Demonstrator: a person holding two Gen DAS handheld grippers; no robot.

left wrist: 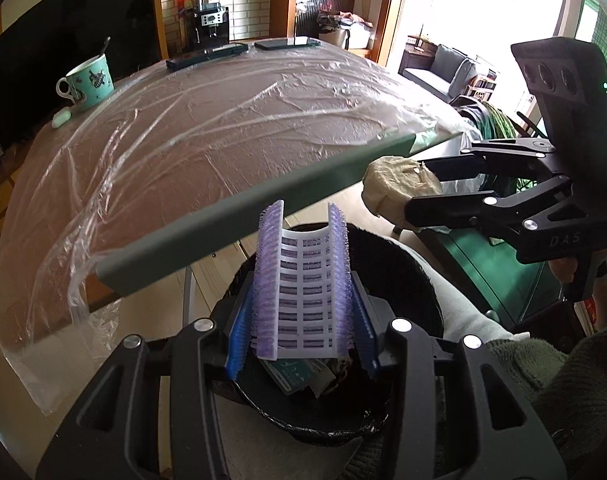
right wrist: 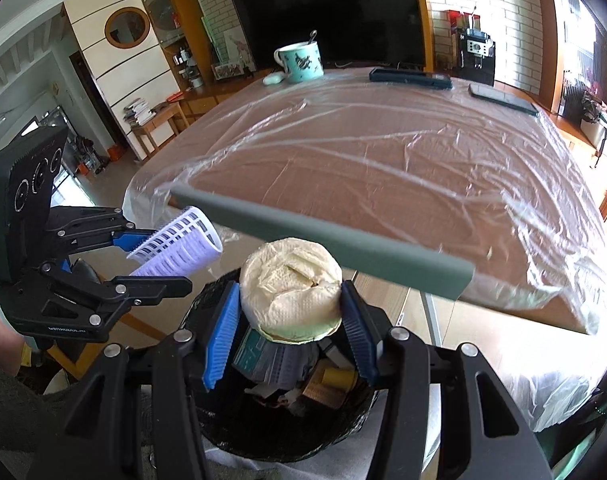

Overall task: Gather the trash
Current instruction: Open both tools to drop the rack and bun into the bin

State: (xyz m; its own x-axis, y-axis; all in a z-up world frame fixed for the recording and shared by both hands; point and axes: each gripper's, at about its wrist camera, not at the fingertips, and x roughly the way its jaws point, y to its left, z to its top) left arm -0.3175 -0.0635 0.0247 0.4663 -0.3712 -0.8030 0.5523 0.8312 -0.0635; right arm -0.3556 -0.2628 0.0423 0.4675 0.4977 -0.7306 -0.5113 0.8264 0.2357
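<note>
My left gripper (left wrist: 301,320) is shut on a curved white plastic piece with purple bristles and barcode labels (left wrist: 303,288), held over the black-lined trash bin (left wrist: 415,264). The piece also shows in the right wrist view (right wrist: 179,244). My right gripper (right wrist: 289,320) is shut on a cream paper cup stuffed with crumpled tissue (right wrist: 291,284), held over the same bin (right wrist: 287,436). The cup shows in the left wrist view (left wrist: 399,184) between the right gripper's fingers (left wrist: 443,200). Trash lies in the bin.
The table (right wrist: 383,152) is covered with clear plastic film and has a grey-green edge (left wrist: 243,216). A teal mug with a spoon (right wrist: 301,60), a small white case (right wrist: 273,78) and two dark phones (right wrist: 409,77) lie at its far side.
</note>
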